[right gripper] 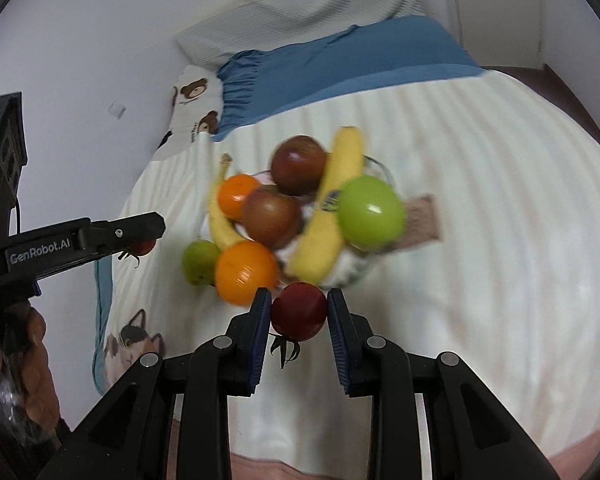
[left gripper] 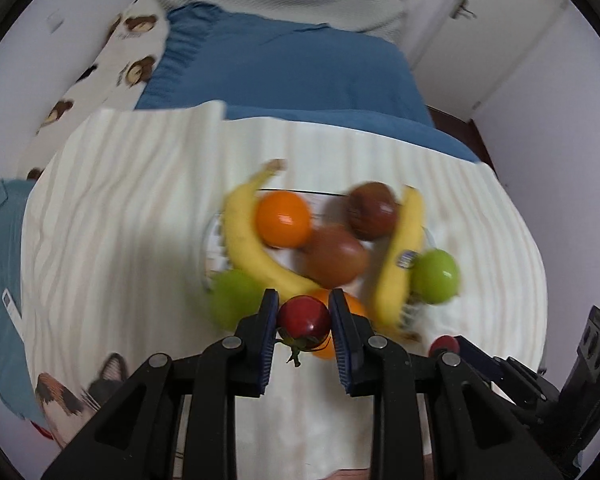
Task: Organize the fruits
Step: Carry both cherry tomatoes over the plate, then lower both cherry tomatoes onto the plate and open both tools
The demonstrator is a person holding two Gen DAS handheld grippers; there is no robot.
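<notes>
Meanwhile each claw, left and right, is closed on a red tomato just short of the crowded glass bowl on the bed, so lower gently into gaps, avoiding the bananas.

Both grippers are black plastic linkages with round silver pivot screws, and their fingers carry ribbed blue pads. The left gripper bears white "GenRobot.AI" lettering and a thin black cable.
</notes>
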